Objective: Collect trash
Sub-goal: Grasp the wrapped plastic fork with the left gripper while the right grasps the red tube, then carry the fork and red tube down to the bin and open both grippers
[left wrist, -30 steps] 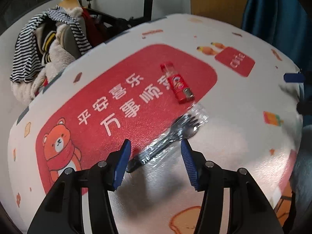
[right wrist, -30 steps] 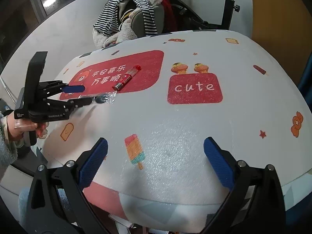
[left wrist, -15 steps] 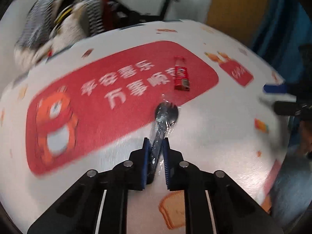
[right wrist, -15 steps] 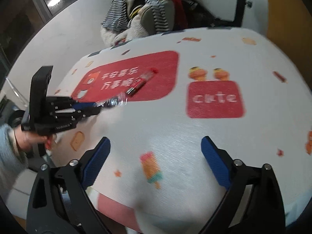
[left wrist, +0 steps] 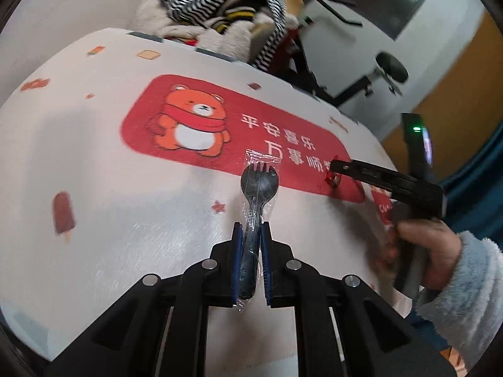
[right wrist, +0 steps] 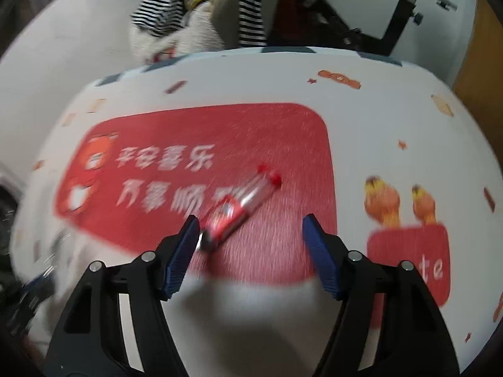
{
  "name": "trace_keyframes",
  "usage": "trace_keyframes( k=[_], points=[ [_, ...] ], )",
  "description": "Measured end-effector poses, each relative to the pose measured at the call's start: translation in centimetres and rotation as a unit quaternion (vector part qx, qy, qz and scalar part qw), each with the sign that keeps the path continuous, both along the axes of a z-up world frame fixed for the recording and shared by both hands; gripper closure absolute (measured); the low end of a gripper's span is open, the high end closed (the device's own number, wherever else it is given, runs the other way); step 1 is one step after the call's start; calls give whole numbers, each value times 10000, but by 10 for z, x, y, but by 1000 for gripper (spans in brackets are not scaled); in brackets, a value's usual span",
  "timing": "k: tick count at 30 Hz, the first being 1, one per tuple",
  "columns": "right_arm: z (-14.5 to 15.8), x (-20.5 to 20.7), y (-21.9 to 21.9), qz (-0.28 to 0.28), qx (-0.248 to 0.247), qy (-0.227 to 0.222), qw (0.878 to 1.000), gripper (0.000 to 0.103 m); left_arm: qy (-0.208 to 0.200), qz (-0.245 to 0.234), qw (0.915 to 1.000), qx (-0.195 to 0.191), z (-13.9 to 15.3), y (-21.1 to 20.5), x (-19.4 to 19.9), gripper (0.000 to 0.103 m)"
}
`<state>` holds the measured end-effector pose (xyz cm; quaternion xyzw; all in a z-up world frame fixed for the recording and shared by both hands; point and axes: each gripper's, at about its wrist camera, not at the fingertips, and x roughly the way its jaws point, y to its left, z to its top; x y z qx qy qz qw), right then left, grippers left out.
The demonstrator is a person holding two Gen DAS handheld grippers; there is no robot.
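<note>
My left gripper (left wrist: 250,238) is shut on a black plastic fork in a clear wrapper (left wrist: 257,185), held above the white printed table (left wrist: 125,213). My right gripper (right wrist: 250,229) is open, its jaws wide apart, just in front of a red snack wrapper (right wrist: 242,205) lying on the red patch of the table cover; the left fingertip (right wrist: 188,232) is right beside the wrapper's near end. In the left wrist view the right gripper (left wrist: 338,168) reaches over the table at the right, with a bit of the red wrapper (left wrist: 333,179) showing under its tip.
A chair piled with striped and fleecy clothes (left wrist: 220,12) stands behind the table's far edge, also in the right wrist view (right wrist: 201,15). A black exercise machine (left wrist: 345,62) is behind it. The person's sleeved hand (left wrist: 440,251) holds the right gripper.
My left gripper closed on the wrapped fork and lifted it, swinging its view left. My right gripper moved forward across the table to the red wrapper, still open.
</note>
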<state>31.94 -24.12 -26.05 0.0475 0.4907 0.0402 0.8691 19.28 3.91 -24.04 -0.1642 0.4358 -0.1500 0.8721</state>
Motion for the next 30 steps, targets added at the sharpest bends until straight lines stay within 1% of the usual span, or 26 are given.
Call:
trace_keyframes(
  k=[2, 4, 5, 7, 8, 9, 10, 12, 15, 19, 25, 30],
  points=[
    [-4, 13, 6, -117, -172, 34, 9998, 36, -63, 106, 9999, -31, 4, 2, -6, 91],
    [-9, 20, 12, -137, -392, 119, 9991, 36, -118, 187, 9997, -51, 6, 3, -12, 91],
    [-9, 21, 15, -105, -557, 82, 9984, 36, -151, 193, 9997, -50, 8, 3, -15, 91],
    [-9, 22, 16, -92, -545, 77, 9984, 38, -191, 175, 9997, -35, 10, 2, -20, 91],
    [-9, 22, 15, -81, -501, 85, 9987, 41, -200, 158, 9997, -47, 10, 2, -22, 91],
    [-9, 21, 15, -48, -499, 80, 9987, 47, -208, 144, 9997, -55, 11, 1, -24, 91],
    [-9, 20, 16, 15, -501, 70, 9987, 50, -240, 136, 9996, -49, 14, 0, -27, 91],
    [-7, 15, 18, 196, -483, 77, 9986, 66, -292, 122, 9995, -66, 17, -1, -30, 91],
    [-5, 6, 21, 353, -383, 180, 9985, 74, -377, 49, 9992, -86, 22, -5, -39, 91],
    [-2, -14, 21, 550, -208, 281, 9979, 76, -406, -61, 9991, -70, 26, -10, -53, 91],
    [10, -58, 21, 699, -52, 61, 9975, 76, -440, -190, 9988, -32, 31, -14, -75, 91],
    [24, -102, 19, 775, 214, -144, 9967, 76, -467, -433, 9979, 110, 34, -20, -101, 91]
  ],
)
